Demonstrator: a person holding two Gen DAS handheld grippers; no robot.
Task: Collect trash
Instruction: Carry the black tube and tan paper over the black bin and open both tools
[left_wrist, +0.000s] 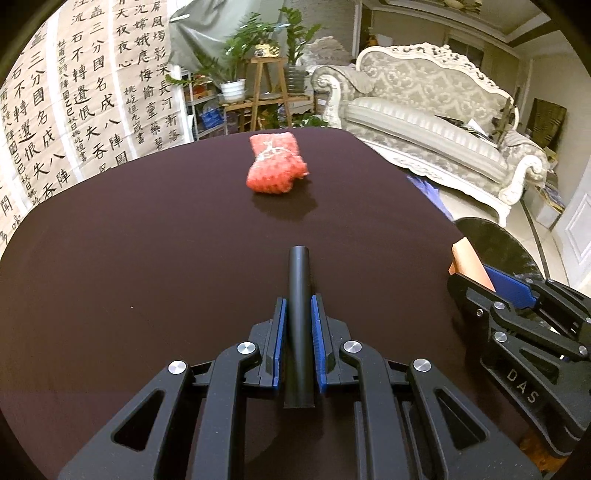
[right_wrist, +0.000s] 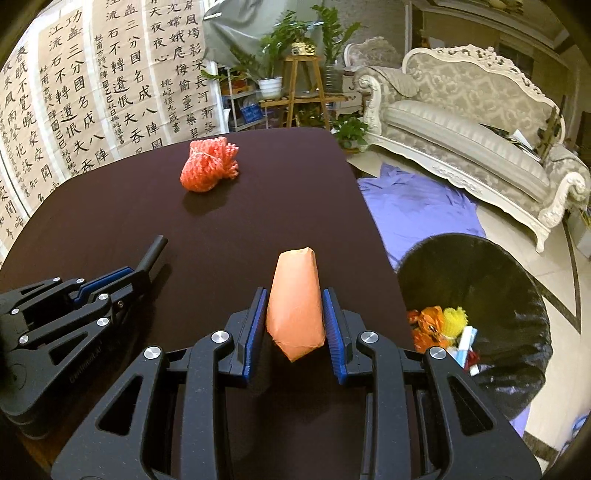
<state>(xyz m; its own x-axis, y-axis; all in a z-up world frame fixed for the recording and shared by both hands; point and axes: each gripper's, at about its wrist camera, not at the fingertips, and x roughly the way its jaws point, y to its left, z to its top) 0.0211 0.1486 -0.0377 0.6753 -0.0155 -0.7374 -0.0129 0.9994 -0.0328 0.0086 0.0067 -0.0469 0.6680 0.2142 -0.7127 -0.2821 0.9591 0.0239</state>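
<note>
Two hand-held grippers over a dark surface (left_wrist: 110, 258) during trash collection. The left gripper (left_wrist: 298, 332) is pinching a black tube (left_wrist: 299, 295) between its blue pads, the tube's long axis running forward along the fingers and its far end projecting past the tips. The right gripper (right_wrist: 295, 321) is pinching an orange paper-wrapped packet (right_wrist: 295, 295), likewise aligned with its fingers, narrow end forward; in the left wrist view this packet (left_wrist: 471, 264) appears at the surface's right edge. Whether either held item touches the surface cannot be told. One loose item remains on the surface: a red foam-net bundle (left_wrist: 277, 164), lying well ahead of both grippers toward the far end, its long axis roughly along the left gripper's line of view. The black-lined trash bin (right_wrist: 517, 280) stands on the floor off the surface's right edge, just to the right of the right gripper, already containing orange and yellow scraps (right_wrist: 439, 325); a purple cloth (right_wrist: 417, 206) lies on the floor beyond it. Judged from this layout, the right gripper is much the nearer to the bin, so its packet needs only a short rightward carry past the edge before release; the left gripper's tube would have to cross the same side, while the bundle awaits a freed gripper.
</note>
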